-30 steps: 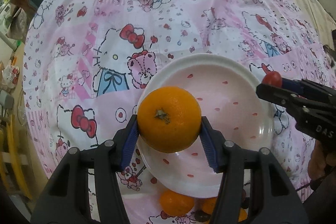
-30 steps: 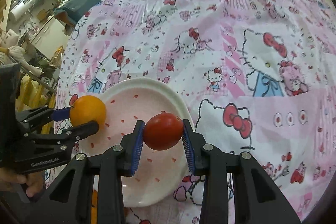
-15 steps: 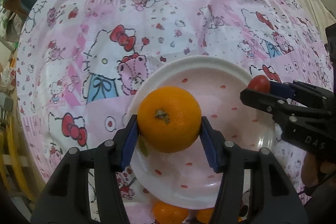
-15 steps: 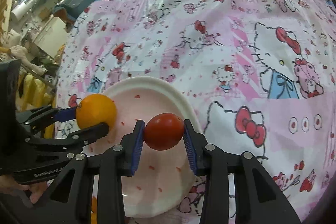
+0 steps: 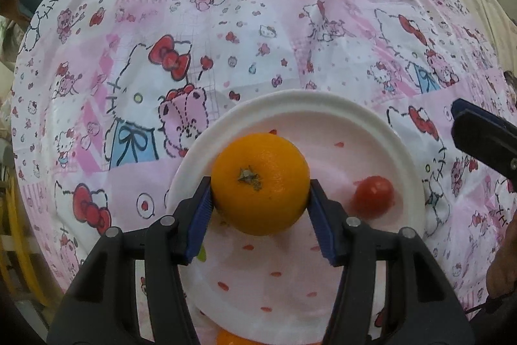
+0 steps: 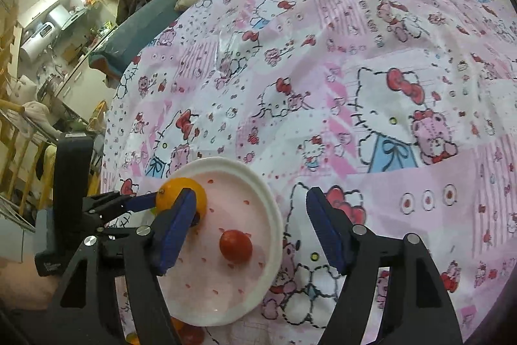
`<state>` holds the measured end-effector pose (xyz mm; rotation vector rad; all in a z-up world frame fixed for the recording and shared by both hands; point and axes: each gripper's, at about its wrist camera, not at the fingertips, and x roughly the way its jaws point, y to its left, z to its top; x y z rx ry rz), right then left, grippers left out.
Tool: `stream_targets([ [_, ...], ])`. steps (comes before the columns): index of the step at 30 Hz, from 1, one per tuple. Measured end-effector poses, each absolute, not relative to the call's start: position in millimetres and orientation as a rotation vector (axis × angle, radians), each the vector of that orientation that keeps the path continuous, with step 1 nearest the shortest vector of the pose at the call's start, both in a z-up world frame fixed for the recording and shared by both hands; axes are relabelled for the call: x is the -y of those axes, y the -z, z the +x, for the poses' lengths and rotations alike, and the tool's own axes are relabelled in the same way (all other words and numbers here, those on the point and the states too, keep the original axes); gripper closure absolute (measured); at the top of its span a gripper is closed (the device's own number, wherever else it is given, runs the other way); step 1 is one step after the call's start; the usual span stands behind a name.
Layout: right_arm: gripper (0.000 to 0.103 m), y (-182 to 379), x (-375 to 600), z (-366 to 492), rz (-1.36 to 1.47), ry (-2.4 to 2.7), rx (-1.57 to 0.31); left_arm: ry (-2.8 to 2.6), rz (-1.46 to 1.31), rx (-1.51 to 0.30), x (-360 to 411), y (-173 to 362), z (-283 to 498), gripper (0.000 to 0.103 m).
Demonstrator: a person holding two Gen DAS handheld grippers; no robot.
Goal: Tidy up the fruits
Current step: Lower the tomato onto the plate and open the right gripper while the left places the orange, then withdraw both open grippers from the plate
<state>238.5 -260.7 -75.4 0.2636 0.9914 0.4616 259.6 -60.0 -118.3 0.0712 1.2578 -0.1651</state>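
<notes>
Step in hand: loading fruit onto the white plate (image 5: 323, 101) that lies on the pink cartoon-print cloth (image 5: 226, 21) spread over the bed. The right tool (image 6: 250, 230) has just been opening; its blue pads stand wide apart with nothing between them, and the small red tomato (image 6: 236, 246) rests free on the plate, toward the plate's right rim as the left wrist view shows it. The left tool (image 5: 260, 206) grips the orange (image 5: 260, 183), pads pressed on both flanks, stem end facing the camera; the fruit hangs over the plate's left half, apparently not yet set down. Next move, judged: lower the orange to a bare patch of plate well clear of the tomato, then part the pads slowly, since a round fruit can roll on the shallow dish. More fruit shows past the plate's near rim: another orange (image 5: 231, 338) and something red, partly hidden. Obstacles: the right tool sits near the plate's right rim; the soft bedding may tilt the plate.
</notes>
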Motion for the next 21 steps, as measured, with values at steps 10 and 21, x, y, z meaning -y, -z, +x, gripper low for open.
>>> stream_targets([
  [10,0.029,73.7,267.1,240.3,0.267,-0.442,-0.988,0.189,0.037,-1.269,58.1,117.6,259.9,0.031],
  [21,0.029,65.0,262.6,238.0,0.248,-0.457,-0.983,0.167,0.056,-1.176,49.6,94.1,249.1,0.013],
])
